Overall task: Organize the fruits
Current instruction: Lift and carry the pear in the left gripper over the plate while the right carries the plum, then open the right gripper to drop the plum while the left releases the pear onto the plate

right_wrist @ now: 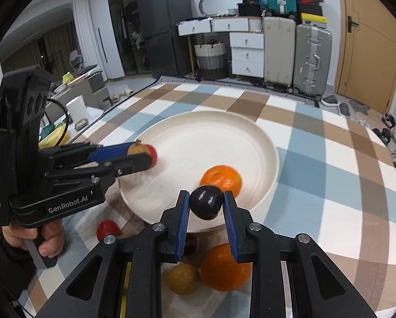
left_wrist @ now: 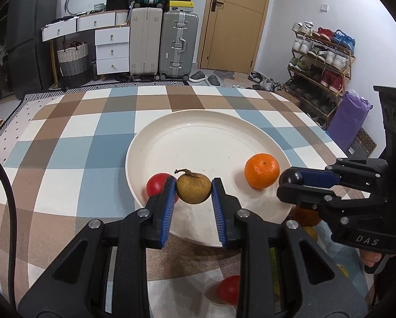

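Note:
A large cream plate (left_wrist: 198, 137) (right_wrist: 211, 132) lies on the checked tablecloth. On it are an orange (left_wrist: 262, 170) (right_wrist: 221, 179) and a red fruit (left_wrist: 156, 184) (right_wrist: 152, 155). My left gripper (left_wrist: 194, 188) (right_wrist: 138, 156) is shut on a brownish-yellow fruit (left_wrist: 193, 188) (right_wrist: 135, 149) over the plate's near-left rim. My right gripper (right_wrist: 206, 203) (left_wrist: 290, 179) is shut on a dark plum (right_wrist: 206, 202) (left_wrist: 291, 178) over the plate's near rim, beside the orange.
Loose fruit lies on the cloth before the plate: a red fruit (right_wrist: 108, 229) (left_wrist: 228, 290), a second orange (right_wrist: 223, 267), a brownish-yellow fruit (right_wrist: 182, 278). Suitcases (left_wrist: 163, 42), drawers (left_wrist: 112, 50) and a shoe rack (left_wrist: 320, 63) stand beyond the table.

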